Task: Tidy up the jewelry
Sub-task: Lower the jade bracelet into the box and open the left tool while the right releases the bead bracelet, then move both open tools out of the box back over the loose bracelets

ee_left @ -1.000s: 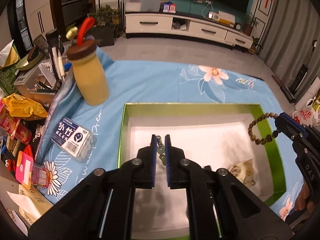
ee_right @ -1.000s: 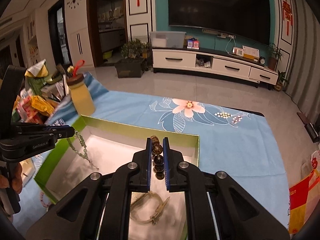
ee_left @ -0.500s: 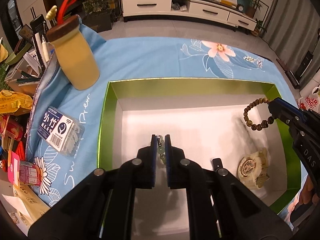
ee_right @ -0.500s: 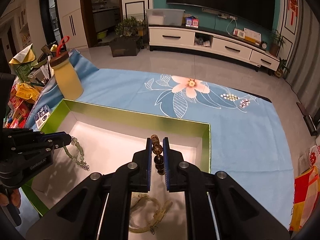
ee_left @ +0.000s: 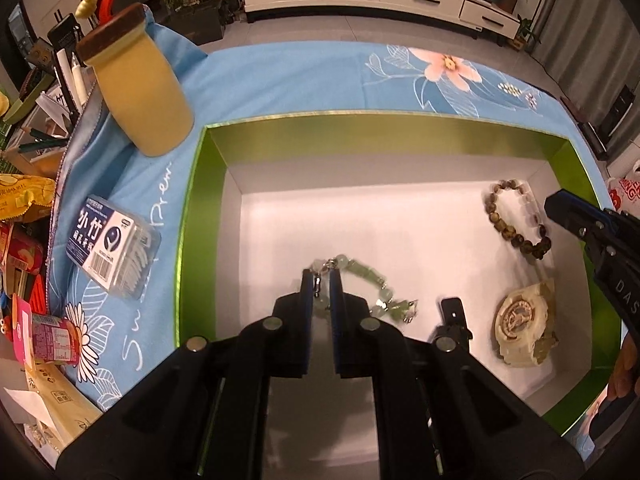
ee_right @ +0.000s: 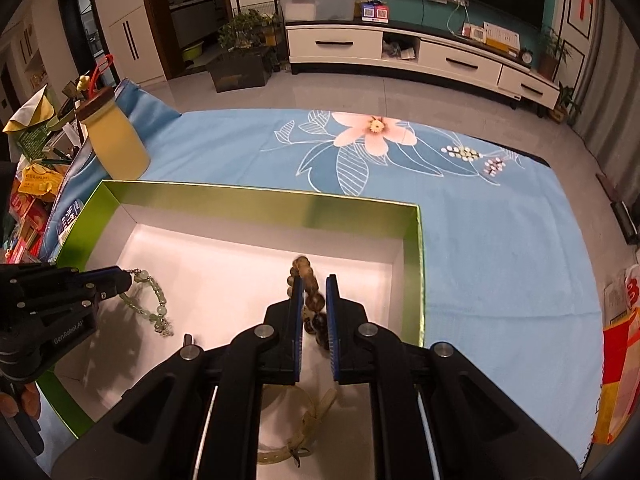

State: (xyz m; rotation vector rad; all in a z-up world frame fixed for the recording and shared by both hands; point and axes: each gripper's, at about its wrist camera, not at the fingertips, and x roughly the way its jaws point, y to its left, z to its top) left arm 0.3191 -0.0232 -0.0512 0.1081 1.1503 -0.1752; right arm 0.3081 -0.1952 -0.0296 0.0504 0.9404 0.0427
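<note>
A green box with a white floor [ee_left: 192,200] [ee_right: 418,264] lies on the blue floral cloth. My left gripper [ee_left: 321,286] is low in the box, shut on the clasp end of a pale green bead bracelet [ee_left: 368,278] [ee_right: 154,308] whose far end rests on the floor. My right gripper [ee_right: 312,292] is at the box's right side, its jaws slightly apart around a brown bead bracelet [ee_right: 308,280] [ee_left: 516,224] that lies on the floor. A cream watch [ee_left: 524,320] [ee_right: 296,428] lies in the box's near right corner.
A yellow bottle with a brown lid [ee_left: 136,92] [ee_right: 116,140] stands left of the box. A toothpick box [ee_left: 108,240] lies on the cloth beside it. Snack packets and pens [ee_left: 24,200] crowd the far left. A small black part [ee_left: 452,312] lies in the box.
Both grippers have come down into the box. The green bracelet's free end and the brown bracelet now rest on the floor. The right jaws have parted a little.
</note>
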